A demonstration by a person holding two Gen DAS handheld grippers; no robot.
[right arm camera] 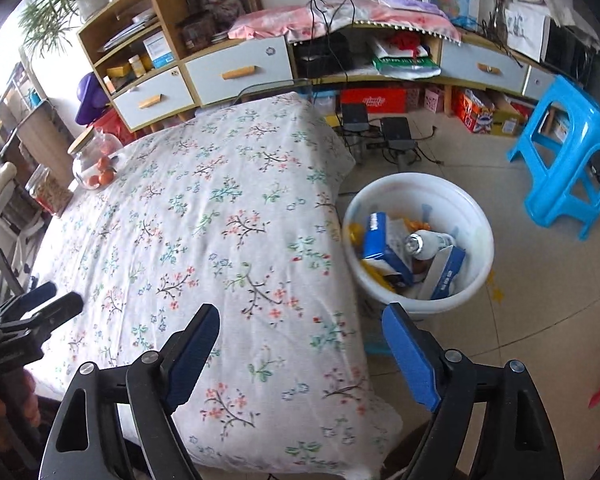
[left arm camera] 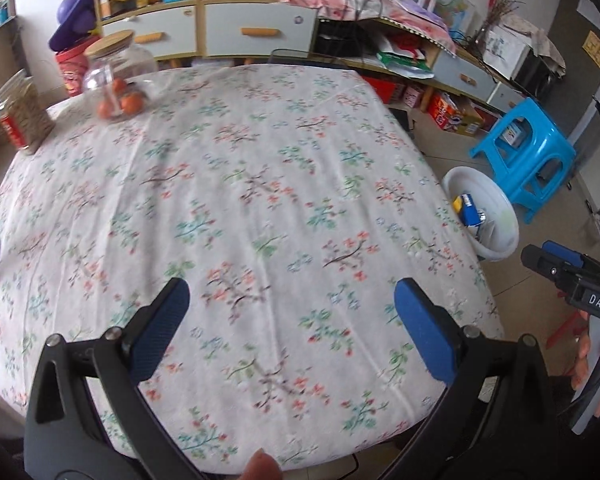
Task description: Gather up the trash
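A white trash bin stands on the floor right of the table and holds blue cartons, a white bottle and yellow wrappers. It also shows in the left wrist view. My left gripper is open and empty above the near part of the floral tablecloth. My right gripper is open and empty above the table's right edge, near the bin. The right gripper also shows at the right edge of the left wrist view, and the left gripper at the left edge of the right wrist view.
A glass jar with oranges and a jar of snacks stand at the table's far left. A blue plastic stool stands right of the bin. Shelves and drawers line the back wall; black boxes with cables lie on the floor.
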